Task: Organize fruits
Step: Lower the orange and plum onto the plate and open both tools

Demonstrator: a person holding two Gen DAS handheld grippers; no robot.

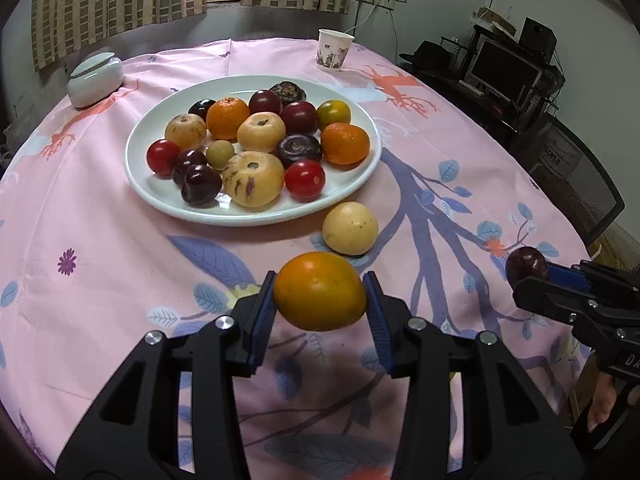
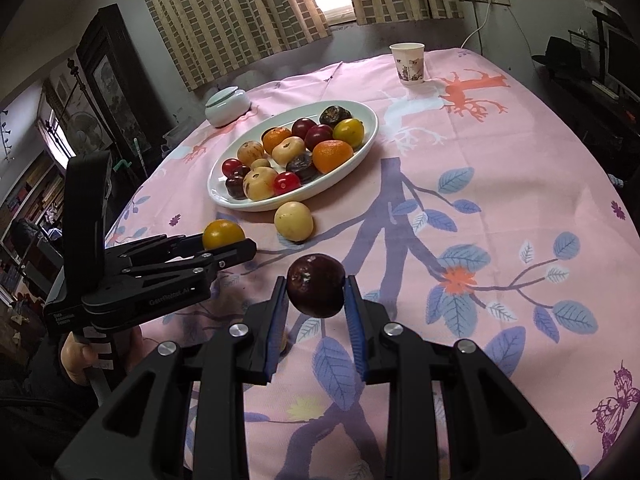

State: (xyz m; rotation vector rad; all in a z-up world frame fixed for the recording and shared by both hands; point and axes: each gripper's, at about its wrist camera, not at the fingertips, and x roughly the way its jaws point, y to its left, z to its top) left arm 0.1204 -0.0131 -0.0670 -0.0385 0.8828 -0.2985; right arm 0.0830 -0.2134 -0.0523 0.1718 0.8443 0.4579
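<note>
1. The left gripper clamps an orange-yellow tomato above the tablecloth, short of the white plate.
2. The right gripper pinches a dark plum, also in the air.
3. A pale yellow fruit lies on the cloth just beside the plate rim.
4. Risk: the plate is crowded, so a dropped round fruit could knock others over the low rim.
5. Both grips are narrow on smooth skins; squeezing harder may bruise, loosening may let them slip.

The monitor is cut off by the right wrist view's edge.
</note>
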